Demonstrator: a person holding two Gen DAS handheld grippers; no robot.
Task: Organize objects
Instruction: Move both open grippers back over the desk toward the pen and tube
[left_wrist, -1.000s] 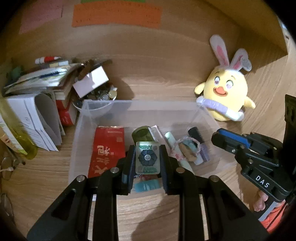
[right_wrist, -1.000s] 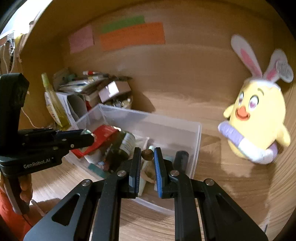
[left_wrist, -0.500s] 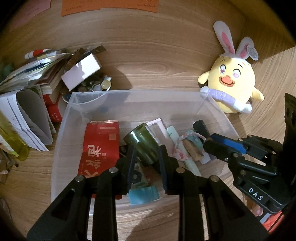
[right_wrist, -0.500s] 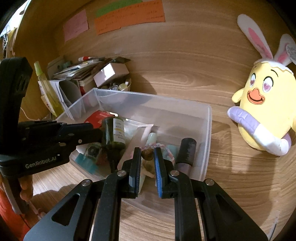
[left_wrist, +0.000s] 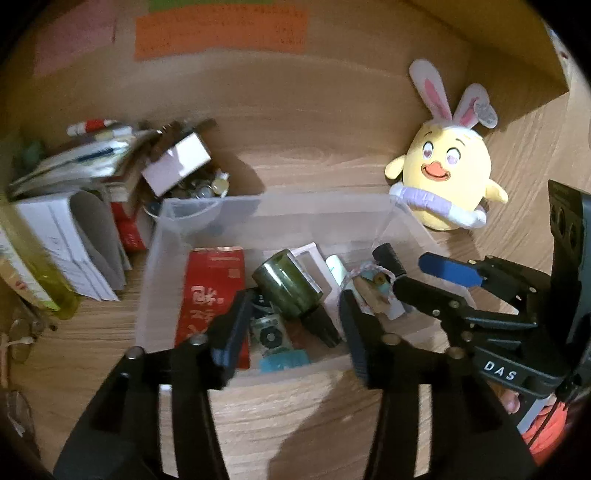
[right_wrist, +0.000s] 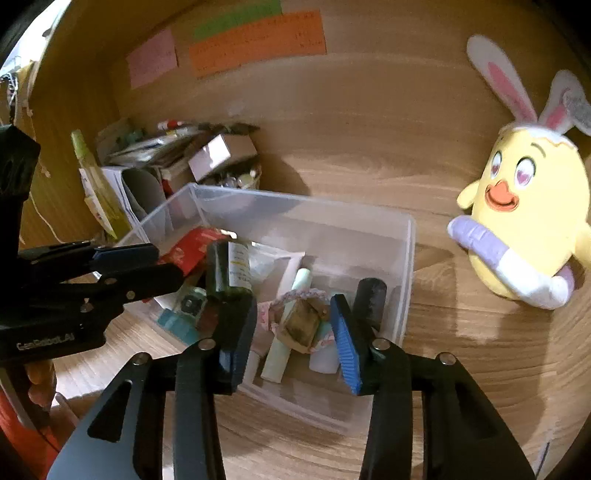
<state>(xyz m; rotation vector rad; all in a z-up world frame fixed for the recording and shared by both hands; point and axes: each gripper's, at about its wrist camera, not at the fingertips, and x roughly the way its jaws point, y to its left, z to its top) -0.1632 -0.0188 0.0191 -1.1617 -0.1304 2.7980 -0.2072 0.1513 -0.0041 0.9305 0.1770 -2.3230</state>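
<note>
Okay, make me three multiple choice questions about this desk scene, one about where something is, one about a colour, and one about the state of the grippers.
1. Where does the dark green bottle lie?
A. inside the clear bin
B. on the book pile
C. beside the plush chick

2. What colour is the plush chick?
A. blue
B. yellow
C. black

3. How do the left gripper and the right gripper stand?
A. both open, holding nothing
B. both clamped on items
C. only the left open

Answers: 1 A, the bottle rests among the items in the bin. 2 B, its body is yellow with rabbit ears. 3 A, both have just been opening and nothing is pinched between their jaws.
</note>
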